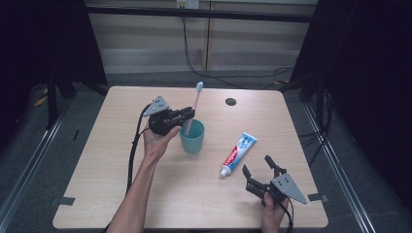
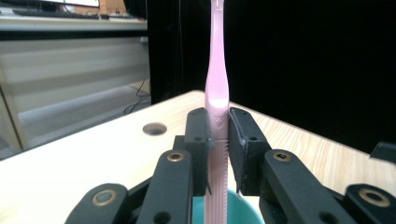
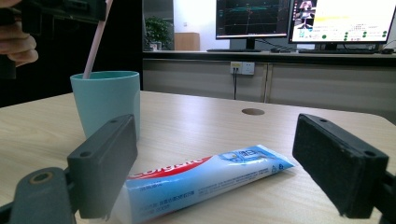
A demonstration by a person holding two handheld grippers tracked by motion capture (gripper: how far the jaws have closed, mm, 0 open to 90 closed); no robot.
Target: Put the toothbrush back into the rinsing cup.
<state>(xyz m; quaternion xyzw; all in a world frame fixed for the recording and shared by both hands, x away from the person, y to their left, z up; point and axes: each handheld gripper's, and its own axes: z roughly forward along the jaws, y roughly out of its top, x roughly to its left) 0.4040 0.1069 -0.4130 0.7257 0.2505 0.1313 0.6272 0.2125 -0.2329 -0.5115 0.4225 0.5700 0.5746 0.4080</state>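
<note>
Above the teal cup (image 1: pixel 192 137), the left tool (image 1: pixel 190 113) has its two black jaws pressed flat against the handle of a pink toothbrush (image 1: pixel 194 106), one pad on each side, as the left gripper view shows with the ribbed handle (image 2: pixel 217 154) pinched between them. From that grip the toothbrush stands almost upright, leaning a little away from the person, its white bristled head well above the cup and its lower end down inside the cup's rim (image 2: pixel 243 207). The left hand (image 1: pixel 158 141) carries this tool from just beside the cup, on the cup's left in the high view.

Off to the cup's right and nearer the person, the right tool (image 1: pixel 258 169) stands wide open with nothing between its pads; in the right gripper view the toothpaste tube (image 3: pixel 205 179) lies ahead of the spread jaws, apart from both. The tube (image 1: pixel 238 154) lies flat on the wooden surface (image 1: pixel 107 165), just right of the cup, with its white cap pointing toward the person. Behind the cup, toward the far edge, a round cable hole (image 1: pixel 231 102) is cut in the surface. The right gripper view also shows the cup (image 3: pixel 106 100) standing behind the tube.
</note>
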